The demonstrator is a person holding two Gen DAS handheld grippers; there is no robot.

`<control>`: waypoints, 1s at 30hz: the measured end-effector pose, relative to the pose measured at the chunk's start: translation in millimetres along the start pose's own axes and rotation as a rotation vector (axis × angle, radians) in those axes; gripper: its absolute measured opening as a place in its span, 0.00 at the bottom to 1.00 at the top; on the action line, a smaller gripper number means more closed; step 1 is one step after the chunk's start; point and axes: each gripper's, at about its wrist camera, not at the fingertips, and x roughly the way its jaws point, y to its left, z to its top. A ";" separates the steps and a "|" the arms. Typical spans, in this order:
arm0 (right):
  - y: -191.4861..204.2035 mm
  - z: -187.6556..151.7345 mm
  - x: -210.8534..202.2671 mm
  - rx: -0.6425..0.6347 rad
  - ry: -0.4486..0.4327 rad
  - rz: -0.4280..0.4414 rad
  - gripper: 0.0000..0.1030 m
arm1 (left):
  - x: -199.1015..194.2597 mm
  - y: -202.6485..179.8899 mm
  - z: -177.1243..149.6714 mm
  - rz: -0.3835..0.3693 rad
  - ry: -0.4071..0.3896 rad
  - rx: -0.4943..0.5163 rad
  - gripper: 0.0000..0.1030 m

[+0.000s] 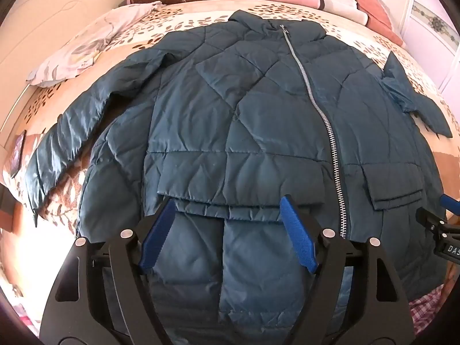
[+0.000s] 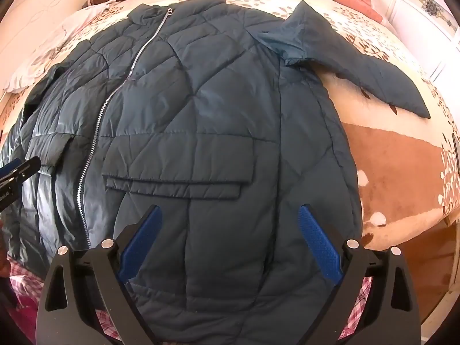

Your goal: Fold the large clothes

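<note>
Two sleeves splay outward from the dark teal quilted puffer jacket (image 1: 230, 120), spread flat and zipped on the leaf-patterned bed (image 1: 178, 20), ready for folding; left tongs (image 1: 227, 235) and right tongs (image 2: 230, 244) hover released above its near hem.

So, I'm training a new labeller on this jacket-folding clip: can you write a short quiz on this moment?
1. True or false: the jacket is zipped shut, front side up.
2. Multiple choice: what is between the pads of the left claw?
A) a sleeve cuff, pinched
B) nothing pinched; they stand open over the jacket's lower front
C) a pillow corner
3. Short answer: in the right wrist view, where does the sleeve lie?

Key
1. True; the zipper runs closed up to the collar.
2. B. The right claw is open as well.
3. Spread out to the side on the bedspread, not yet folded in.
</note>
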 end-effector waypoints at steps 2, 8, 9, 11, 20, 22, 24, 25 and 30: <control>2.9 -1.8 -0.5 0.000 -0.001 0.000 0.90 | 0.0 -0.1 0.0 0.001 0.001 0.001 0.73; 0.3 -3.2 0.4 0.009 0.004 0.014 0.90 | 1.0 1.3 0.6 0.004 0.005 -0.003 0.73; -0.5 -3.0 0.2 0.010 0.004 0.016 0.90 | 0.4 0.2 0.1 0.005 0.003 -0.001 0.73; -0.6 -3.5 1.0 0.014 0.005 0.020 0.90 | 0.6 0.3 0.3 0.007 0.004 -0.001 0.73; -2.0 -5.1 1.2 0.021 0.007 0.028 0.90 | -2.7 -6.2 -2.6 0.006 0.002 0.002 0.74; -2.1 -5.7 1.1 0.022 0.008 0.029 0.90 | -2.6 -6.1 -2.8 0.006 0.003 0.003 0.74; -2.7 -5.4 1.7 0.023 0.009 0.031 0.90 | -2.2 -5.3 -1.6 0.006 0.003 0.001 0.74; -3.0 -5.2 1.8 0.023 0.009 0.032 0.90 | -2.1 -5.2 -1.5 0.007 0.004 0.001 0.74; -3.0 -6.0 2.1 0.024 0.010 0.033 0.90 | -2.6 -6.4 -2.1 0.008 0.004 0.003 0.74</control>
